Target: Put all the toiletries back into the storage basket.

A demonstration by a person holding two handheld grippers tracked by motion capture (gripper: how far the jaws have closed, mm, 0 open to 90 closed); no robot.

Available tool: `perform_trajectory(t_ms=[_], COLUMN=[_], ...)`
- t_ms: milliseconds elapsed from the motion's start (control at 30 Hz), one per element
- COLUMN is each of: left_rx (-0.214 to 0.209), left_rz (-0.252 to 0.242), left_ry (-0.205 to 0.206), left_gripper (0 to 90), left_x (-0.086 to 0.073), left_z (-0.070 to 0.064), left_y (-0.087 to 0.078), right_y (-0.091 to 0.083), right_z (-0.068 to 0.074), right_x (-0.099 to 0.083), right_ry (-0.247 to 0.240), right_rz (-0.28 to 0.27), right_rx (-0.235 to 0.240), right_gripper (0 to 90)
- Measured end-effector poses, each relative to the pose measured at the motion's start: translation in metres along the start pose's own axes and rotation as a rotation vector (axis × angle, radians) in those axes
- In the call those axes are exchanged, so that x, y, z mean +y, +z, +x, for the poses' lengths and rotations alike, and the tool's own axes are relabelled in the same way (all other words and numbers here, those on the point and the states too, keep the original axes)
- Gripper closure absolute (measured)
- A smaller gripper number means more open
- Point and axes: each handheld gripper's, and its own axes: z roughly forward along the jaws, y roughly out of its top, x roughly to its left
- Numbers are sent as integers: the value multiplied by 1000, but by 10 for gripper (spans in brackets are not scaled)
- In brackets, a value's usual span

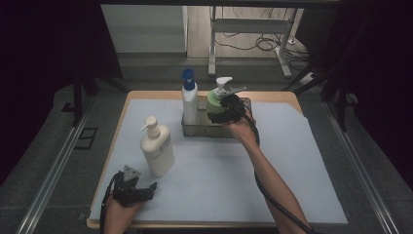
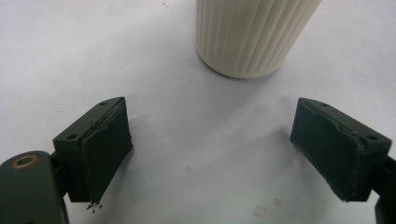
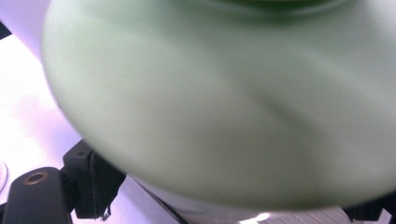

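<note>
Lowering the green bottle (image 1: pixel 213 103) into the wire basket (image 1: pixel 191 130) beside the blue-capped bottle (image 1: pixel 189 100) calls for keeping it upright; the right tool (image 1: pixel 225 109) grasps it (blurred up close). The left tool (image 2: pixel 210 154) rests released near the cream bottle (image 1: pixel 157 148).

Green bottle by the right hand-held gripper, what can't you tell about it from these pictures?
- Green bottle, high view: the right hand-held gripper and the tray wall hide its base, so whether it rests in the tray or is lifted is unclear.
- Right gripper view: the bottle is blurred; no label readable.
- The same view: the bottle covers one jaw, so the grip is unconfirmed.
</note>
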Motion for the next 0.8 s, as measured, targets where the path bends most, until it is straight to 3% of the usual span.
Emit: perform_trajectory(t_ms=[200, 333, 567, 800], left_rx=[0, 0, 0, -1], left_rz=[0, 0, 0, 0], left_ry=[0, 0, -1, -1], left_gripper=[119, 119, 118, 119], left_x=[0, 0, 0, 0], left_z=[0, 0, 0, 0], left_y=[0, 0, 0, 0], right_y=[-4, -6, -16, -33], right_z=[-3, -7, -10, -14], right_x=[-4, -8, -13, -16], right_ry=[-4, 16, 11, 0], right_rz=[7, 8, -9, -26], right_rx=[-10, 16, 14, 30], right_gripper=[138, 146, 185, 285])
